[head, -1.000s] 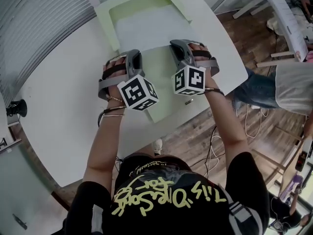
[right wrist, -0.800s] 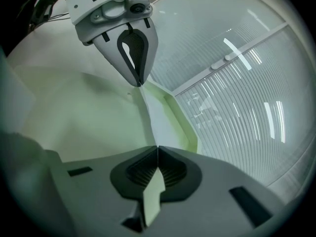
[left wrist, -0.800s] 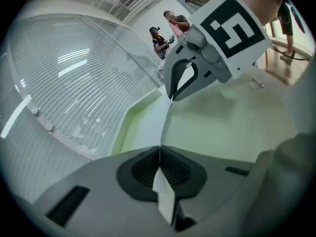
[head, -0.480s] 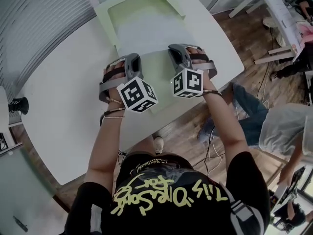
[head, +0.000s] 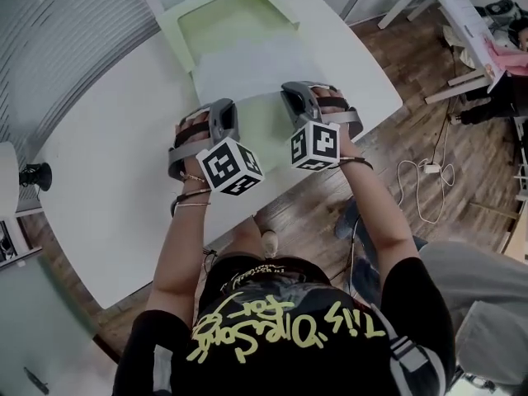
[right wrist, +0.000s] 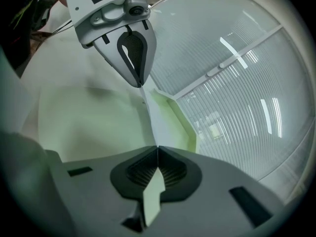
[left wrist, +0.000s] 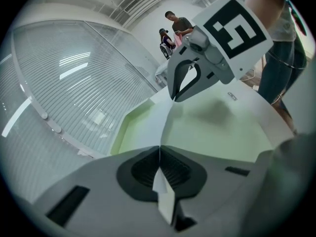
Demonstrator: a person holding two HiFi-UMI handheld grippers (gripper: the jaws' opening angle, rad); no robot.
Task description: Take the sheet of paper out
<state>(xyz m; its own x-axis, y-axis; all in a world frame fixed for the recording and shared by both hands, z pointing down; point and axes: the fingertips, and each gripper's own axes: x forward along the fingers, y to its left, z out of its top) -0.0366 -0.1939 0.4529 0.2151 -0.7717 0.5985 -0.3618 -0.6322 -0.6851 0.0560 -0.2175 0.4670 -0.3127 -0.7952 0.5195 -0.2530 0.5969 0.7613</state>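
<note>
A pale green folder (head: 223,19) lies open on the white table (head: 107,180), and a white sheet of paper (head: 247,66) lies partly slid out of it towards me. My left gripper (head: 223,108) is shut on the sheet's near left part; a strip of paper (left wrist: 165,197) shows between its closed pads. My right gripper (head: 294,93) is shut on the sheet's near right part, with paper (right wrist: 153,191) pinched between its pads too. Each gripper appears in the other's view: the right gripper (left wrist: 174,97) and the left gripper (right wrist: 140,84), side by side, a hand's width apart.
The table's near edge (head: 272,196) runs just under my wrists, with wooden floor and cables (head: 417,188) beyond. A ribbed glass wall (head: 66,40) stands to the left. People stand in the background (left wrist: 177,26). Another desk (head: 462,15) is at the upper right.
Both grippers have drawn back towards me together, pulling the white sheet with them. More bare green folder shows at the far end.
</note>
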